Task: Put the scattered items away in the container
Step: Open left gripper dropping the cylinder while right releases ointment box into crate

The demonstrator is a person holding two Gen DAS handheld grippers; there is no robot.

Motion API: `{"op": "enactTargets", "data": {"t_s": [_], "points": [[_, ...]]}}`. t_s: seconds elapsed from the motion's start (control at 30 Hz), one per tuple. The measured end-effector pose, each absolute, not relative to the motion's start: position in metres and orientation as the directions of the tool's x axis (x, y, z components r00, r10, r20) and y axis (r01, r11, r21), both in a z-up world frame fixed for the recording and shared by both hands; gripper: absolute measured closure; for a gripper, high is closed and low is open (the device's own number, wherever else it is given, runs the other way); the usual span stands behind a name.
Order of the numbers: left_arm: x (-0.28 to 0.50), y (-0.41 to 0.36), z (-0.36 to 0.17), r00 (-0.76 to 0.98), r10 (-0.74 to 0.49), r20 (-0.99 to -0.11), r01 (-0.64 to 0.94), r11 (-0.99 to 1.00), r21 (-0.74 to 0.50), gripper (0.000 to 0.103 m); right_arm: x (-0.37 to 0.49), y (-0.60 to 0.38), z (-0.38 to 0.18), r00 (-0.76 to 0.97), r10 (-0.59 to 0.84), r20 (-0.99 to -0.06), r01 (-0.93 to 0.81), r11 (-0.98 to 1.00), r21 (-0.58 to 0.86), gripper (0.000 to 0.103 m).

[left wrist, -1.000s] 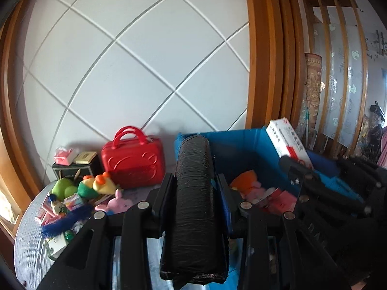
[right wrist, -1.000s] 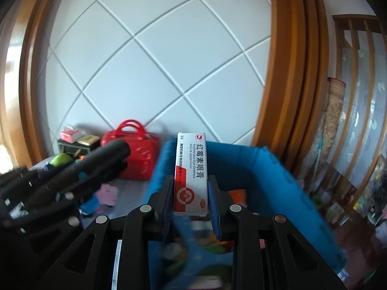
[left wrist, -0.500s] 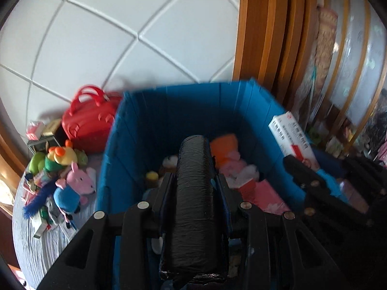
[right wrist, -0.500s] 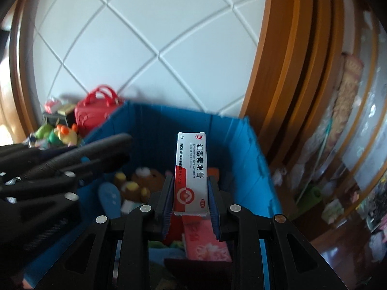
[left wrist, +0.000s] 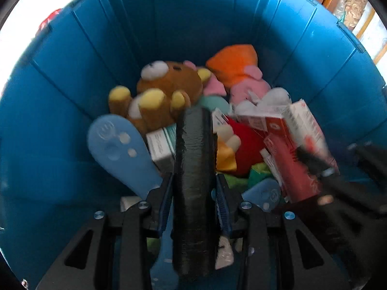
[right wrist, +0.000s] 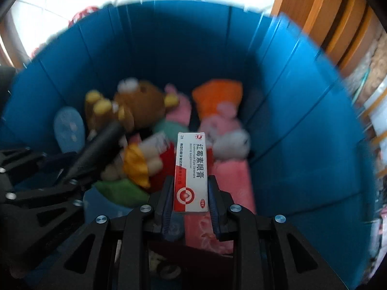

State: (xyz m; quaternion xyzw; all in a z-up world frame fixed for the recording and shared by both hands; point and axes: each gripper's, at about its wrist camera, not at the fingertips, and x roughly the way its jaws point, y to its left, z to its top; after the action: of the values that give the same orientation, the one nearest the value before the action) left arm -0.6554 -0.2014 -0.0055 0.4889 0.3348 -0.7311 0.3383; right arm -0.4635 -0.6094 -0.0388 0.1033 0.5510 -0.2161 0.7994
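The black roll (left wrist: 194, 183) sat clamped between the pads of the left gripper (left wrist: 194, 193), its long axis running straight up the left wrist view from six toward twelve o'clock, the far end reaching out past the fingertips over the heap inside the blue container (left wrist: 169, 24). The ointment box (right wrist: 191, 172) was held the same way in the right gripper (right wrist: 191, 193): gripped at its lower, red end, with its long axis toward twelve and the printed face toward the camera. Both sets of fingers were clenched on their loads, neither released.

Both things hung inside the container's walls, above the pile and apparently not touching it, though blur made that uncertain. Beyond the roll's tip, at about eleven o'clock, lay the brown plush bear (left wrist: 167, 84); at one o'clock the orange and pink plush (left wrist: 235, 70); at nine the pale blue paddle (left wrist: 121, 149); at three a red carton (left wrist: 287, 154). In the right wrist view the roll in the left gripper came in from nine o'clock, so the two grippers stood side by side, the left one nearer the bear, the right one nearer the pink packet (right wrist: 232, 181) at five o'clock of the ointment box.

As I judged it, the coming release turned on this: each thing pointed steeply down into the bin, and would drop end first and topple onto the toys.
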Motion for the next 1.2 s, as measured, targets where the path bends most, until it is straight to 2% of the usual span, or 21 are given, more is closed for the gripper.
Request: {"op": "enactTargets", "data": {"t_s": [0.17, 0.3, 0.33, 0.63, 0.83, 0.9, 0.93, 1.0, 1.07, 1.1, 1.2], "points": [[-0.650, -0.200, 0.006, -0.302, -0.208, -0.930, 0.824, -0.548, -0.145, 0.069, -0.465, -0.601, -0.037, 0.307, -0.236, -0.922, 0.432, 0.898, -0.086, 0.077], [-0.646, -0.207, 0.004, -0.273, -0.226, -0.935, 0.837, -0.535, -0.114, 0.052, -0.464, -0.598, -0.032, 0.332, -0.233, -0.914, 0.423, 0.903, -0.077, 0.077], [-0.646, -0.209, 0.003, -0.266, -0.226, -0.937, 0.838, -0.535, -0.109, 0.050, -0.463, -0.596, -0.030, 0.339, -0.229, -0.913, 0.416, 0.907, -0.073, 0.077], [-0.645, -0.216, -0.009, -0.236, -0.185, -0.954, 0.824, -0.558, -0.095, 0.050, -0.450, -0.587, -0.045, 0.303, -0.166, -0.938, 0.342, 0.938, -0.056, 0.075], [-0.649, -0.213, -0.019, -0.182, -0.170, -0.969, 0.811, -0.582, -0.050, 0.050, -0.451, -0.591, -0.046, 0.291, -0.195, -0.937, 0.358, 0.930, -0.082, 0.058], [-0.649, -0.214, -0.021, -0.168, -0.166, -0.972, 0.815, -0.578, -0.043, 0.050, -0.452, -0.593, -0.047, 0.276, -0.212, -0.938, 0.371, 0.923, -0.099, 0.043], [-0.648, -0.214, -0.022, -0.164, -0.163, -0.973, 0.817, -0.575, -0.042, 0.050, -0.453, -0.596, -0.047, 0.269, -0.219, -0.938, 0.382, 0.918, -0.104, 0.039], [-0.647, -0.215, -0.023, -0.157, -0.162, -0.974, 0.821, -0.570, -0.038, 0.050, -0.455, -0.601, -0.046, 0.257, -0.236, -0.937, 0.407, 0.906, -0.116, 0.021], [-0.645, -0.217, -0.024, -0.148, -0.156, -0.977, 0.825, -0.564, -0.035, 0.050, -0.457, -0.605, -0.045, 0.254, -0.250, -0.934, 0.426, 0.896, -0.124, 0.011], [-0.645, -0.218, -0.025, -0.144, -0.149, -0.978, 0.827, -0.560, -0.037, 0.050, -0.457, -0.606, -0.044, 0.253, -0.256, -0.933, 0.431, 0.893, -0.129, 0.006], [-0.644, -0.220, -0.027, -0.136, -0.130, -0.982, 0.833, -0.551, -0.042, 0.050, -0.458, -0.608, -0.043, 0.247, -0.264, -0.932, 0.439, 0.888, -0.136, 0.001]]}}
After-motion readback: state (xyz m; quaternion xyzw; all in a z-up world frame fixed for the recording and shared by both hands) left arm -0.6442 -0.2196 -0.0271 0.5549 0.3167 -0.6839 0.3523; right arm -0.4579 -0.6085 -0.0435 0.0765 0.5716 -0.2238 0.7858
